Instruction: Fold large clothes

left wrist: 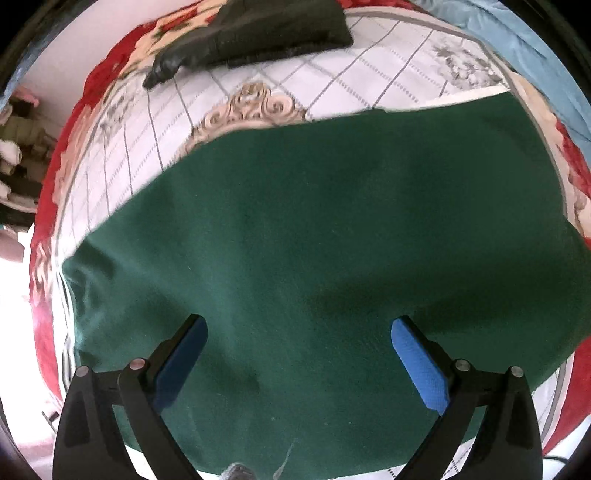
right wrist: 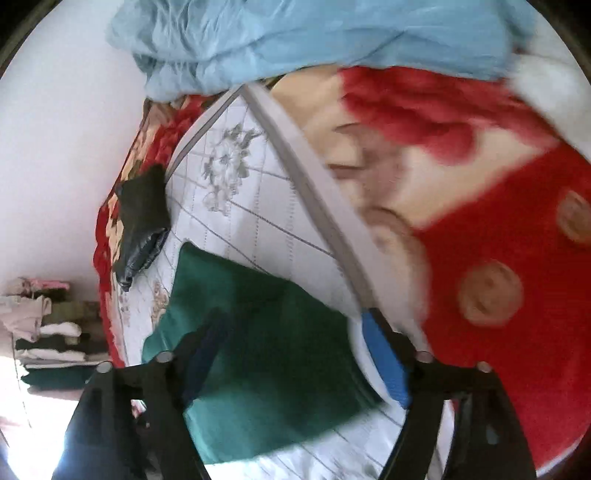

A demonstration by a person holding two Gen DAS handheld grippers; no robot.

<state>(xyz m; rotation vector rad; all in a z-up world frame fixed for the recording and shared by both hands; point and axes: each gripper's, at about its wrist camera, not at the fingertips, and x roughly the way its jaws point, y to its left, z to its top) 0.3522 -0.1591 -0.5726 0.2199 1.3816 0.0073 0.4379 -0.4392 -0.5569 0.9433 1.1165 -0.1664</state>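
A dark green garment (left wrist: pixel 332 236) lies spread flat on a white quilted bed cover (left wrist: pixel 332 74) and fills most of the left wrist view. My left gripper (left wrist: pixel 299 332) hovers just above its near part, open and empty, blue pads wide apart. In the right wrist view the same green garment (right wrist: pixel 258 350) lies folded into a flat rectangle. My right gripper (right wrist: pixel 295 332) is open and empty over its right edge, near the cover's grey border (right wrist: pixel 317 184).
A black garment (left wrist: pixel 258 33) lies at the far side of the bed, also in the right wrist view (right wrist: pixel 142 221). A red floral blanket (right wrist: pixel 498 240) borders the cover. A light blue cloth (right wrist: pixel 314 40) is heaped beyond. Folded clothes (right wrist: pixel 48 332) are stacked at left.
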